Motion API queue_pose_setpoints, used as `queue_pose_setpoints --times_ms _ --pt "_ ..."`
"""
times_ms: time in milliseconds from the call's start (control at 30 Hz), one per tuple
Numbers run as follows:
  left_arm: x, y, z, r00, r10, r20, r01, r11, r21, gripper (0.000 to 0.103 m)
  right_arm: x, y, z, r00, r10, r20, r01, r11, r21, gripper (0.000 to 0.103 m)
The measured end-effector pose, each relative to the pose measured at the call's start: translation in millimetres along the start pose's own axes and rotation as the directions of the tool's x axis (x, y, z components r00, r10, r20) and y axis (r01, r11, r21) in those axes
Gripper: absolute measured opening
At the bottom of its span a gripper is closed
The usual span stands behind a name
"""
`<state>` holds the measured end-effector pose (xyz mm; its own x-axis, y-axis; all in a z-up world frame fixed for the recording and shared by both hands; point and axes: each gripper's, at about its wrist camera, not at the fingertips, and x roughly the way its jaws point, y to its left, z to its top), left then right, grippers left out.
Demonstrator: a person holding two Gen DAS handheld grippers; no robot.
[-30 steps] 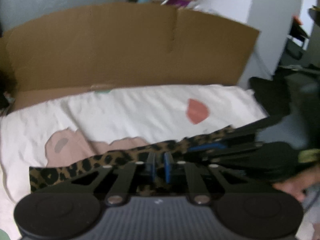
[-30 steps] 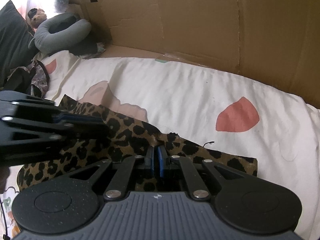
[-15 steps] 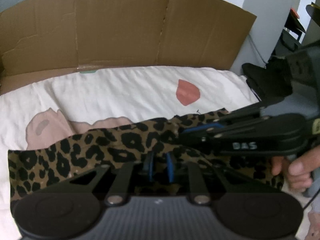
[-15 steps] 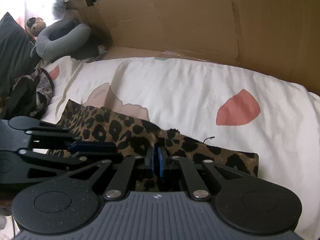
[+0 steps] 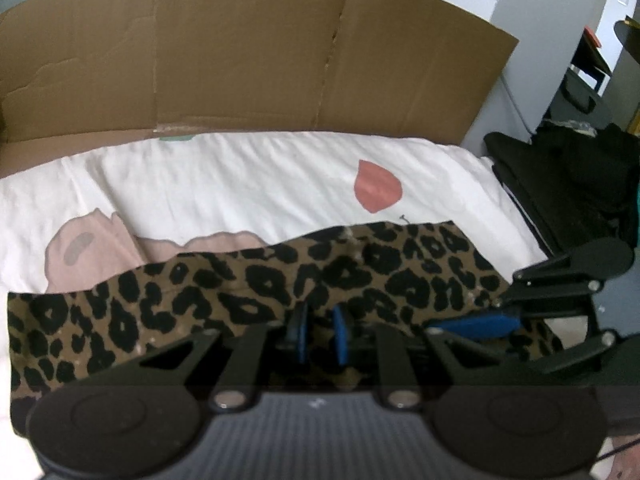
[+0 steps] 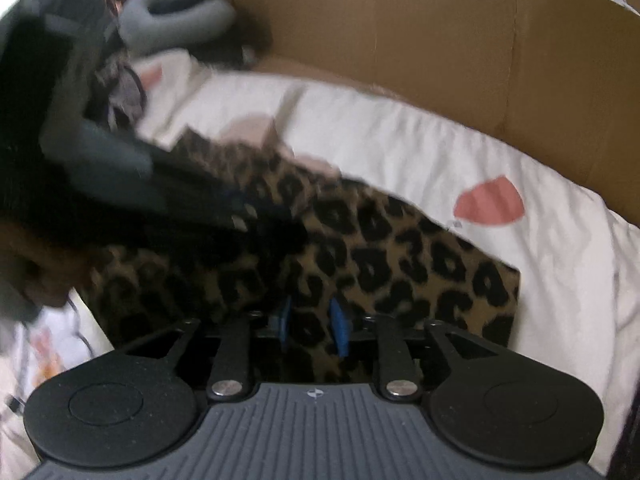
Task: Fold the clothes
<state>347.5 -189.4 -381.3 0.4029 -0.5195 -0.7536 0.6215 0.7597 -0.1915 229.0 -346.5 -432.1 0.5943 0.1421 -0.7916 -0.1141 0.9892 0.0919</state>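
Note:
A leopard-print cloth (image 5: 280,280) lies as a flat folded band across the white bed sheet (image 5: 240,184). My left gripper (image 5: 319,332) hovers at the band's near edge, its blue pads a little apart and the cloth under the gap. In the right wrist view the left gripper (image 6: 276,236) is a dark blur over the cloth's left part. My right gripper (image 6: 312,326) is over the cloth (image 6: 400,264) near its right end; its jaws are opening and the print shows between the pads. From the left wrist view the right gripper (image 5: 480,316) sits at the band's right end.
A brown cardboard wall (image 5: 240,60) stands along the far side of the bed. Dark furniture and clothes (image 5: 580,184) fill the room at the right. A grey neck pillow (image 6: 180,12) and dark cushions lie at the bed's far left. The sheet has pink and red patches.
The right gripper's pads have parted and let the cloth go, and it has shifted sideways. The cloth has gone from a raised strip to a flat band. The left pads stand slightly wider.

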Motion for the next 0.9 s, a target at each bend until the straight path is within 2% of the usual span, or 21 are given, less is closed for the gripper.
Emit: queue_pose_setpoints --times_ms 167,400,500,600,733,900 --pt "0 3 0 1.000 -0.016 -0.002 0.016 1.000 -0.002 0.017 -8 -11 -10 0.999 -0.034 -0.029 0.034 0.999 0.010 0.040" --pt "1 5 1 1.000 -0.024 -0.007 0.024 1.000 -0.008 0.017 -24 -31 -23 0.988 -0.122 -0.091 0.127 0.991 0.050 0.040" --pt "2 5 1 1.000 -0.026 -0.011 0.026 1.000 -0.010 0.017 -39 -38 -20 0.990 -0.113 -0.083 0.122 0.985 0.119 0.040" --pt "2 6 2 0.999 -0.028 -0.017 0.028 1.000 -0.008 0.017 -50 -27 -14 0.994 -0.095 -0.054 0.102 0.987 0.128 0.040" --pt "2 6 2 0.999 -0.028 -0.018 0.028 1.000 -0.007 0.017 -46 8 -17 0.996 -0.083 -0.038 0.087 0.991 0.101 0.040" --pt "2 5 2 0.999 -0.024 -0.023 0.024 1.000 0.007 0.017 -34 36 -34 0.990 -0.139 -0.040 0.142 0.986 0.088 0.040"
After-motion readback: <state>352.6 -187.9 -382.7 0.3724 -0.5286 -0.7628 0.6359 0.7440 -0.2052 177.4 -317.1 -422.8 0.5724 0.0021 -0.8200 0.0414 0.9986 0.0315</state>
